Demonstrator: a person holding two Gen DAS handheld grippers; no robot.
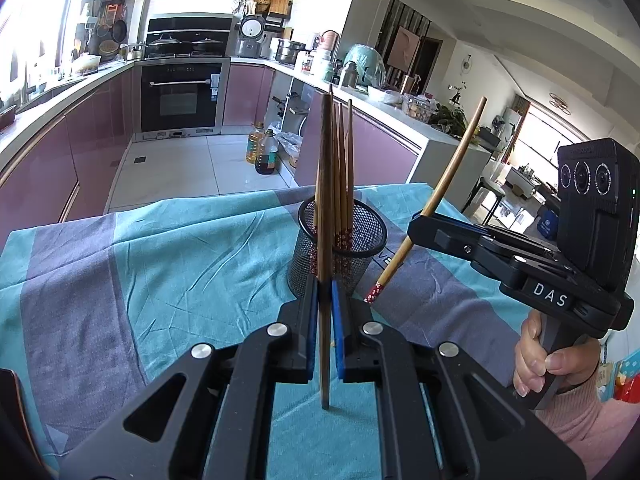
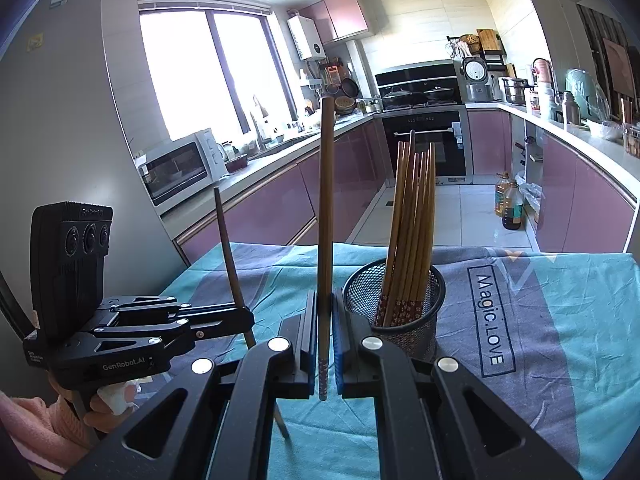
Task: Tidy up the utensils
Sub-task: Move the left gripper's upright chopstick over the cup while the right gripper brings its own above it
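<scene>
A black mesh cup (image 1: 340,244) stands on the teal and grey cloth and holds several brown chopsticks (image 1: 344,184); it also shows in the right wrist view (image 2: 396,308) with its chopsticks (image 2: 412,232). My left gripper (image 1: 325,300) is shut on one chopstick (image 1: 325,240), held upright just in front of the cup. My right gripper (image 2: 325,312) is shut on another chopstick (image 2: 326,220), upright, just left of the cup. In the left wrist view the right gripper (image 1: 418,226) holds its chopstick (image 1: 440,192) tilted, to the right of the cup. The left gripper (image 2: 244,316) also shows in the right wrist view.
The cloth (image 1: 160,264) covers a table whose far edge faces a kitchen floor. Purple cabinets, an oven (image 1: 180,96) and oil bottles (image 1: 264,152) stand beyond. A printed label (image 2: 492,316) lies on the cloth right of the cup.
</scene>
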